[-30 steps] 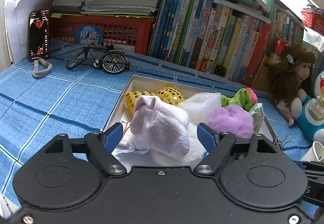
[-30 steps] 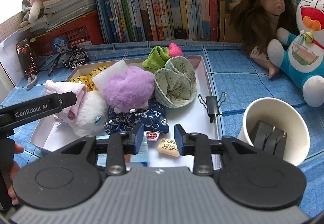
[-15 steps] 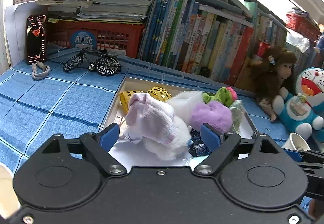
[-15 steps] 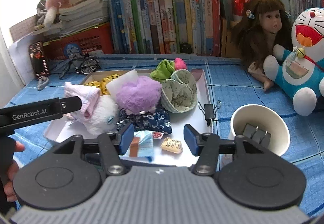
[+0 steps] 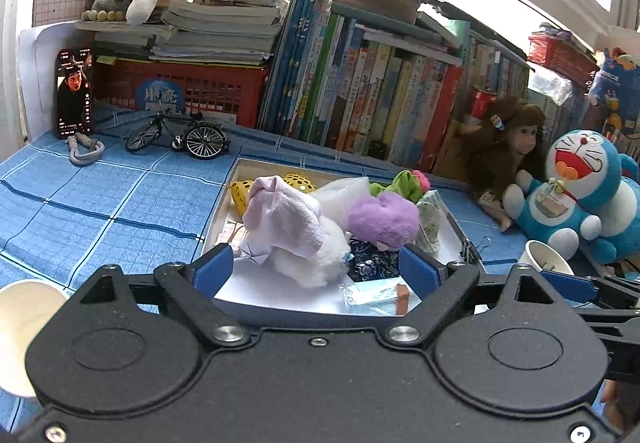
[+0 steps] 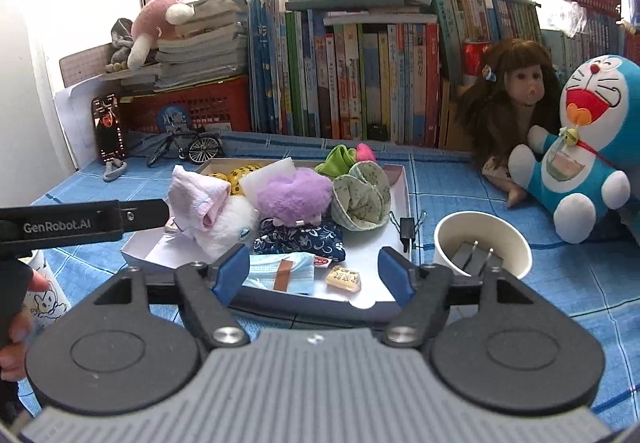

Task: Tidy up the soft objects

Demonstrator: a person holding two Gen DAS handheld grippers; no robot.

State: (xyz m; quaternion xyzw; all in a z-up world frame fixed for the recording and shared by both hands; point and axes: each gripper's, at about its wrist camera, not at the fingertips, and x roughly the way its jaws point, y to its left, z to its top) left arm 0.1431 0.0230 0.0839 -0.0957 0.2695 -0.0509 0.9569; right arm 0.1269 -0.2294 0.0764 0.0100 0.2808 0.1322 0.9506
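Soft items piled in white tray (image 6: pixel 394 285) on desk; sorting looks nearly done. Left tongs (image 5: pixel 316 271) and right tongs (image 6: pixel 314 275) both opening, empty.

- The left gripper (image 5: pixel 316 273) is built in matte black plastic, with two round discs moulded into its body and blue pads (image 5: pixel 214 269) on its fingers.
- Silver screws are set at its finger pivots.
- The right gripper (image 6: pixel 316 277) has a ribbed grey centre between black discs, and blue pads (image 6: pixel 394 277).
- "GenRobot.AI" is printed in white along the left gripper's black finger.
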